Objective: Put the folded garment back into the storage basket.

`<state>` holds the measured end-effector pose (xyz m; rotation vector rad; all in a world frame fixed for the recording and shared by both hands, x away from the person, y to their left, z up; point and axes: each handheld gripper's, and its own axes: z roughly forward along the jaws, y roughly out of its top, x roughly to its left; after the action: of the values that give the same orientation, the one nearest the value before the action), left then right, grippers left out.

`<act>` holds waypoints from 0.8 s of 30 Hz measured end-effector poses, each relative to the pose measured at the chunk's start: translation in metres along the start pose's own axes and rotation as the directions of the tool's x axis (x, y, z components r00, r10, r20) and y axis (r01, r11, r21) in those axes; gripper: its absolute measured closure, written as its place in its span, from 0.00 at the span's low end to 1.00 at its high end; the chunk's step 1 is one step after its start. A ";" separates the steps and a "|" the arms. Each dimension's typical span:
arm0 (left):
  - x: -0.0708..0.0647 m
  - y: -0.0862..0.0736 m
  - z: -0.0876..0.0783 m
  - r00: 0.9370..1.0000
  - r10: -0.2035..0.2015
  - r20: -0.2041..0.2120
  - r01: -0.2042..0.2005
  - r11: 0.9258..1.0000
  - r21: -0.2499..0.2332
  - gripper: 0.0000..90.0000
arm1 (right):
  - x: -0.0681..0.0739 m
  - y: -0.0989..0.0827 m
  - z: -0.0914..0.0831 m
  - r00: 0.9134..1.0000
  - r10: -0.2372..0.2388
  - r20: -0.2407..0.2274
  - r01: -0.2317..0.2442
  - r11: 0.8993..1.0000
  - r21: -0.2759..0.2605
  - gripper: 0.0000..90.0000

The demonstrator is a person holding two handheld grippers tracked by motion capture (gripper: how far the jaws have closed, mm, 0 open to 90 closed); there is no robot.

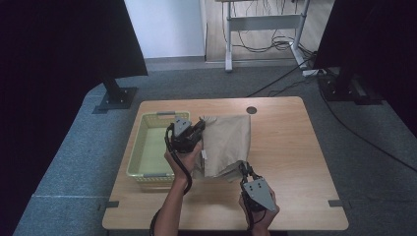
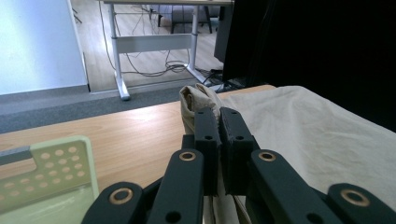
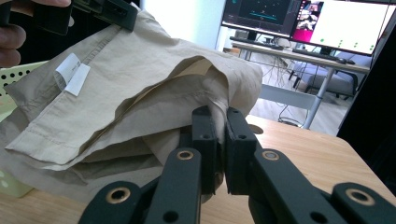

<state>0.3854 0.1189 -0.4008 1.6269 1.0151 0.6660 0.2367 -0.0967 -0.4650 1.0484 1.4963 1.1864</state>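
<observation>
Cloth sits pinched in both sets of jaws: left gripper clamps its far corner, right gripper its near edge.

right gripper fingers clamped on folded beige cloth, white tag, wooden table

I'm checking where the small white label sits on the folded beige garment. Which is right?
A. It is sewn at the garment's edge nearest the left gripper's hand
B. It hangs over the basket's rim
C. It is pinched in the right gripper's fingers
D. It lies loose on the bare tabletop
A: the white label sits on the beige garment at the edge by the left gripper, away from the right gripper.
</observation>
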 end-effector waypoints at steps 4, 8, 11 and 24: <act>0.003 0.000 -0.002 1.000 -0.003 -0.004 0.003 1.000 0.000 0.96 | 0.002 0.000 0.001 1.000 0.000 -0.003 0.000 1.000 -0.001 0.94; 0.006 0.001 -0.003 1.000 -0.002 -0.006 0.002 1.000 -0.001 0.96 | 0.004 0.001 0.002 1.000 -0.003 -0.006 0.003 1.000 -0.004 0.94; 0.008 0.001 -0.004 1.000 -0.004 -0.008 0.004 1.000 -0.002 0.96 | 0.005 0.002 0.002 1.000 -0.003 -0.008 0.003 1.000 -0.004 0.94; 0.016 0.000 -0.009 1.000 -0.007 -0.017 0.007 1.000 -0.004 0.96 | 0.014 0.003 0.007 1.000 -0.007 -0.016 0.007 1.000 -0.005 0.94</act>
<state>0.3855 0.1369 -0.3994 1.6160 1.0304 0.6777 0.2406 -0.0817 -0.4650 1.0310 1.5077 1.1960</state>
